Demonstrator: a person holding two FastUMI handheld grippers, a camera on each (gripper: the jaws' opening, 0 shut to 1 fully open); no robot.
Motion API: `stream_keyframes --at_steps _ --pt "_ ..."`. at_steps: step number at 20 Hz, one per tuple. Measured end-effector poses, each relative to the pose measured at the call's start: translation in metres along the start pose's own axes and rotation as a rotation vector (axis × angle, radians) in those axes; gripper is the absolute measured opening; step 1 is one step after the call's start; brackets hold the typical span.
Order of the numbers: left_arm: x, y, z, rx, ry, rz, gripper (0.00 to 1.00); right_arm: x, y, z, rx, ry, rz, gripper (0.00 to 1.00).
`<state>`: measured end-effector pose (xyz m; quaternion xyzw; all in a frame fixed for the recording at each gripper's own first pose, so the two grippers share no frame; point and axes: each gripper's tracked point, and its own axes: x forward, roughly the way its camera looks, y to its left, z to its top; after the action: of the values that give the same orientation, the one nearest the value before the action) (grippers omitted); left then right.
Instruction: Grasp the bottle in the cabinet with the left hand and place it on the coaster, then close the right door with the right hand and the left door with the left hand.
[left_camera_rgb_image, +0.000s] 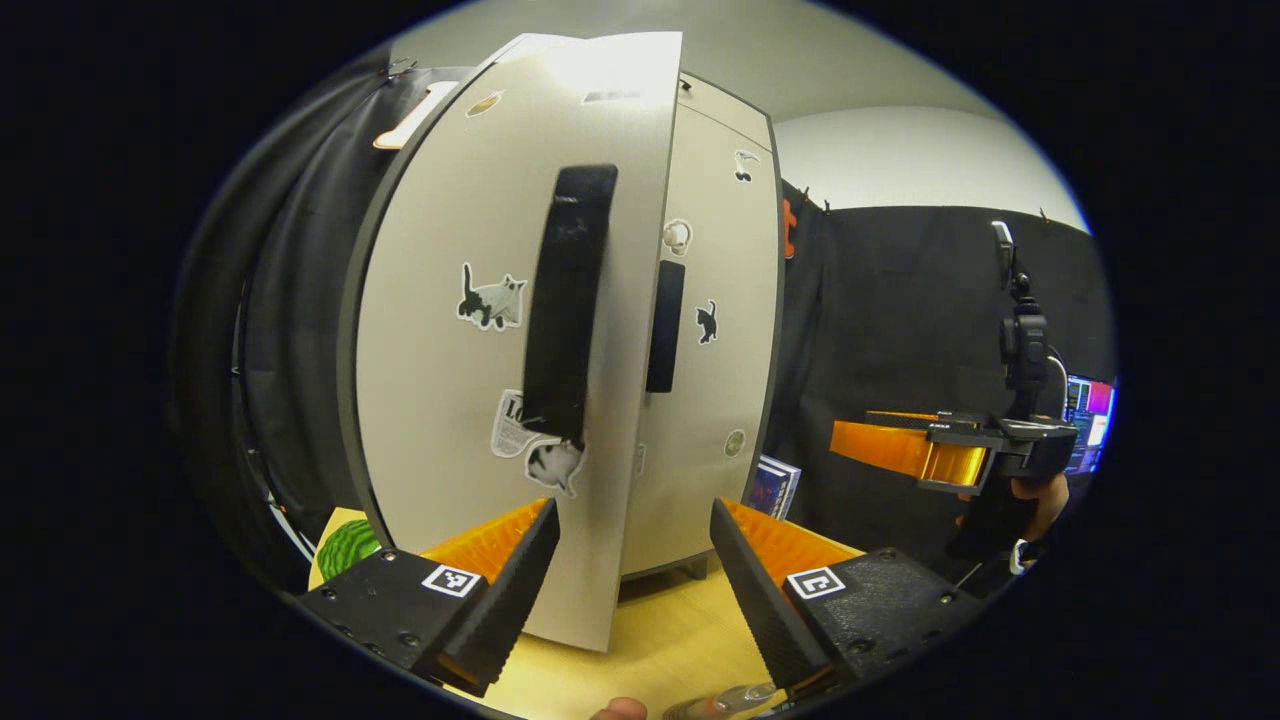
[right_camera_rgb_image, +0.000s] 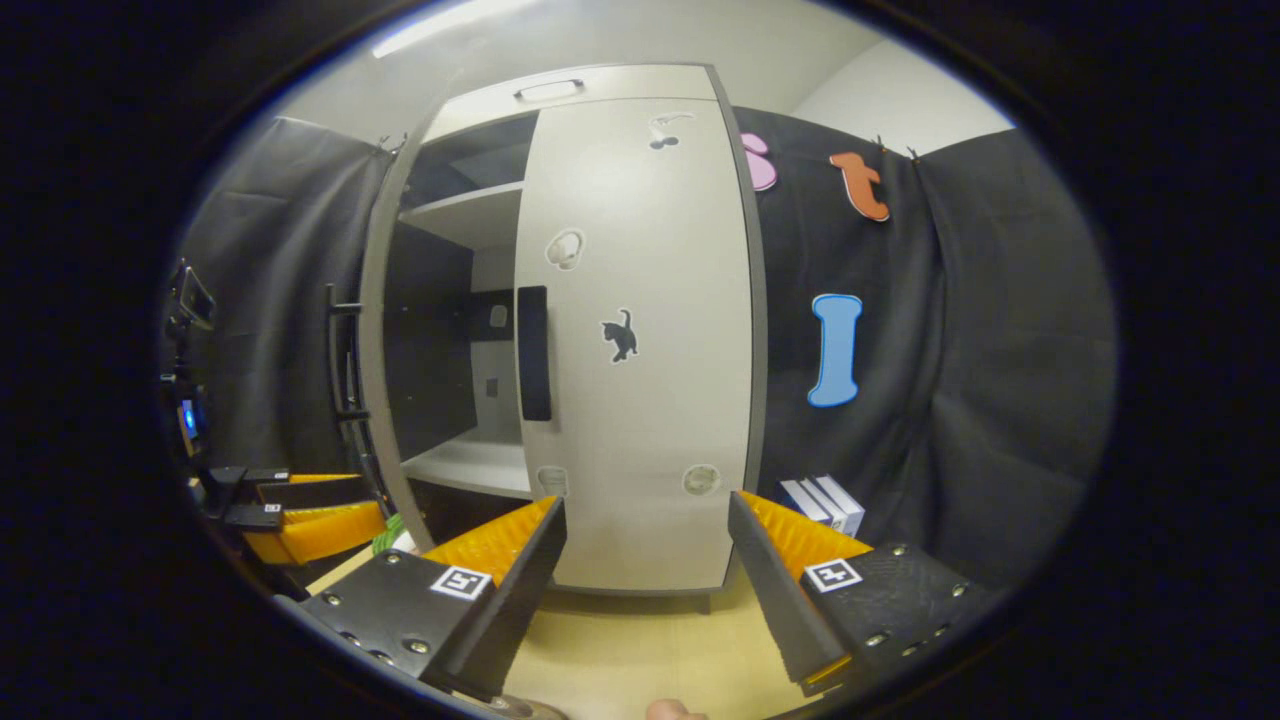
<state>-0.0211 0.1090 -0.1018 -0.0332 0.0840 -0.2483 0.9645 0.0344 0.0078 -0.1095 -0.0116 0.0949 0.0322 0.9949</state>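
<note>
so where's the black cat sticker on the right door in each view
Left gripper view: the black cat sticker sits right of centre, on the right door, just right of that door's dark handle.
Right gripper view: the sticker is near the middle of the picture, again just right of the handle.
Shared landmark: the right door's dark handle.

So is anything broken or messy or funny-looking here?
Nothing looks broken or spilled. The one thing not tidy is the cabinet's left door: it hangs partly open while the right door is shut flat, so the shelves show through the gap. The left gripper sits open, close to that door's edge.
</note>
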Motion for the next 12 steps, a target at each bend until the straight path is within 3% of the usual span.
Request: stream_keyframes --at_steps 12 --pt "0.0107 -0.0004 0.0014 -0.027 0.006 0.031 0.96 0.0013 -0.0019 -0.0008 -0.012 0.003 0.009 0.98"
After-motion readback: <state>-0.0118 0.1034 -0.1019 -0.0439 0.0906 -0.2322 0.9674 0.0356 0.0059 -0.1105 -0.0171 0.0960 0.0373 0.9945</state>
